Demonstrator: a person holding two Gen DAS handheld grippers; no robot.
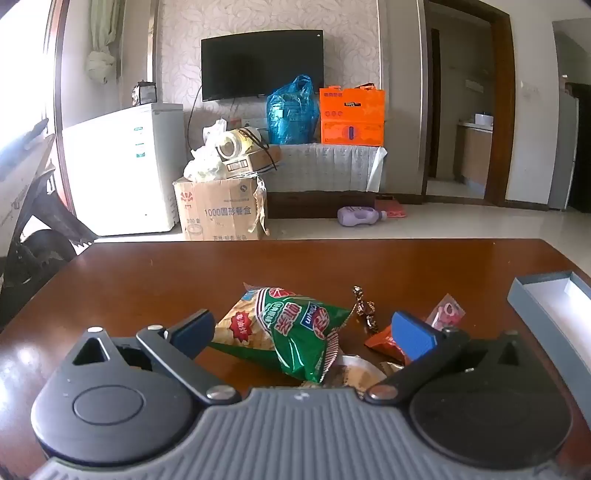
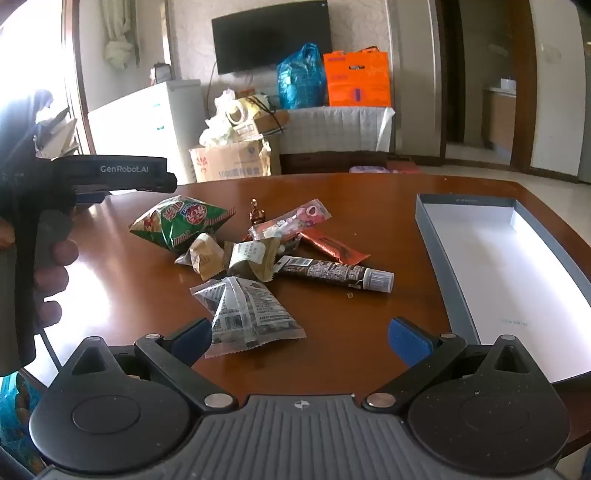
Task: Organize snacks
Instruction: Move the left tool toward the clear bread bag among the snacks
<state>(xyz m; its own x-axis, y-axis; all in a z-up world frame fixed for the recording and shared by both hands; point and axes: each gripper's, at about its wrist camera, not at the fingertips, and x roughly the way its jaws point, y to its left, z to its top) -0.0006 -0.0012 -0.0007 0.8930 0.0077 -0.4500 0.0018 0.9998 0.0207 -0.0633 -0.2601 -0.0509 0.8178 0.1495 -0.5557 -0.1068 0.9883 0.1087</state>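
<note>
Snacks (image 2: 258,254) beside tray (image 2: 428,225) rim

The far wall (image 1: 277,18) carries pale swirl-patterned wallpaper. A black flat-screen television (image 1: 261,64) is mounted on it. Below the television, a low cabinet (image 1: 325,168) draped with a white cloth supports a blue plastic bag (image 1: 291,110) and an orange box (image 1: 352,116). A white refrigerator (image 1: 122,170) stands at left beside an overfilled cardboard carton (image 1: 219,208). Strong daylight enters from the left, where a knotted curtain (image 1: 101,40) hangs. The floor (image 1: 461,221) is pale tile; a purple bottle (image 1: 360,216) lies on it. A dark-framed doorway (image 1: 465,107) opens at right. A brown wooden table (image 1: 147,280) fills the foreground.
</note>
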